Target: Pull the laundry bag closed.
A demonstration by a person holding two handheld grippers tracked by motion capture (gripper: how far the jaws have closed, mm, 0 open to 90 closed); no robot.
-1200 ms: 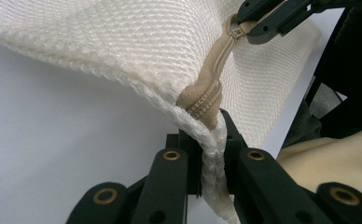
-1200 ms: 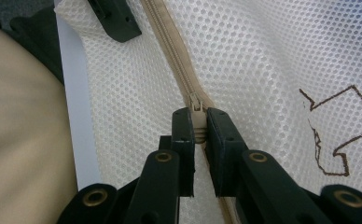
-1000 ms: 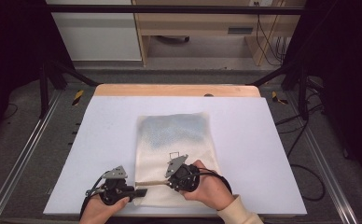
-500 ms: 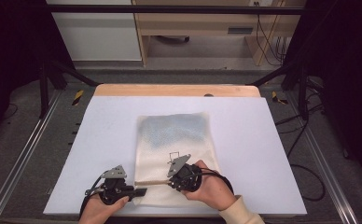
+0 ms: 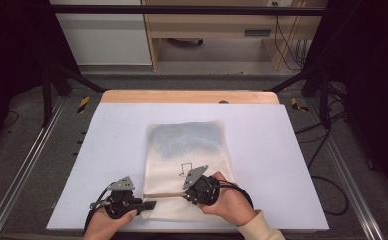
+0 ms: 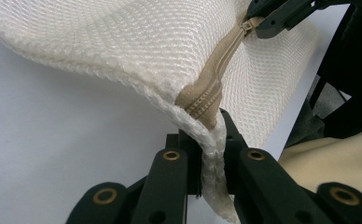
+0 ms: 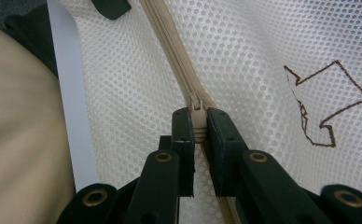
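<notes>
Mesh bag (image 5: pixel 189 155): flat on white table (image 5: pixel 282 150), near edge raised.
Left gripper (image 6: pixel 212 140): clamped on bag's corner edge at zipper (image 6: pixel 212 81) end.
Right gripper (image 7: pixel 198 126): pinching zipper pull (image 7: pixel 197 112).
Arrow mark (image 7: pixel 326 105): beside zipper.

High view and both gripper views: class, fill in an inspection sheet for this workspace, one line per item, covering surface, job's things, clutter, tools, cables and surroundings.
Surface: pale table top with a wooden far edge.
Job's things: white mesh bag lying flat on the table, with a brown arrow outline drawn on it; tan zipper along its near end; zipper pull.
Clutter: nothing seen.
Tools: left tool shut on the bag's corner at the zipper's end; right tool shut on the zipper pull.
Cables: black cable trailing from the left tool; more cables on the floor to the right.
Surroundings: metal rails beside the table, wooden furniture beyond.
</notes>
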